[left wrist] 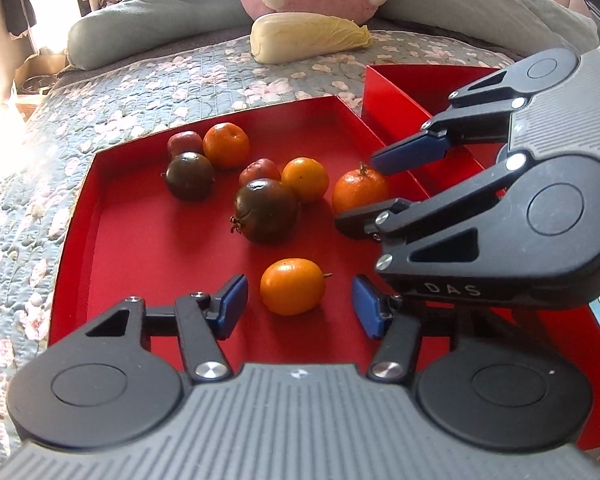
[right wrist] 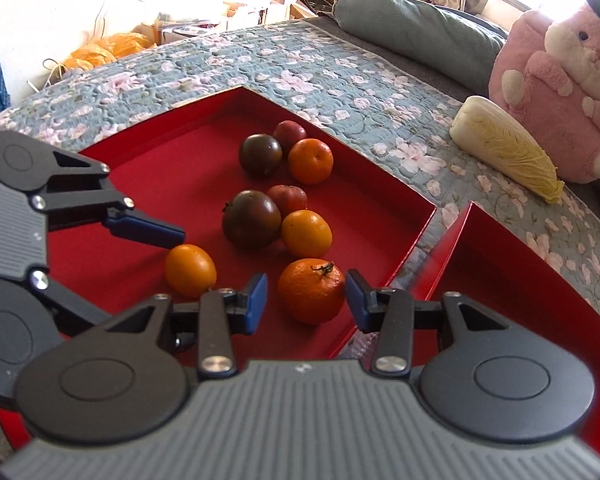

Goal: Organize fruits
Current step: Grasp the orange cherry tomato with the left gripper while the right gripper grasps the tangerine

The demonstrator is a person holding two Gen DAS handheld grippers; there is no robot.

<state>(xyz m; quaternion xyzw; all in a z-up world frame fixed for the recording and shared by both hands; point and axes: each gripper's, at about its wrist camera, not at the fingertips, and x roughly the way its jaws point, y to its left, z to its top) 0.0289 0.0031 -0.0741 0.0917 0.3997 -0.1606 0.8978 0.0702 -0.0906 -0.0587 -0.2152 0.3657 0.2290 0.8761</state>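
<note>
My left claw (left wrist: 300, 306) is spread around a smooth yellow-orange fruit (left wrist: 293, 286), its blue pads just beside the fruit but clear of it. My right claw (right wrist: 306, 300) is spread around a stemmed mandarin (right wrist: 311, 290), with small gaps showing on both sides. Both fruits sit in the red tray (left wrist: 148, 240) with two dark tomatoes (left wrist: 266, 210), other oranges and reddish fruits. A second red tray (right wrist: 500, 264) lies beside it on the floral bed (right wrist: 320, 68), near a cabbage (right wrist: 508, 148) and a pink plush (right wrist: 560, 92).

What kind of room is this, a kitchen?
More likely a bedroom: the red trays sit on a flowered quilt, with a pillow and a pink plush rabbit behind.
</note>
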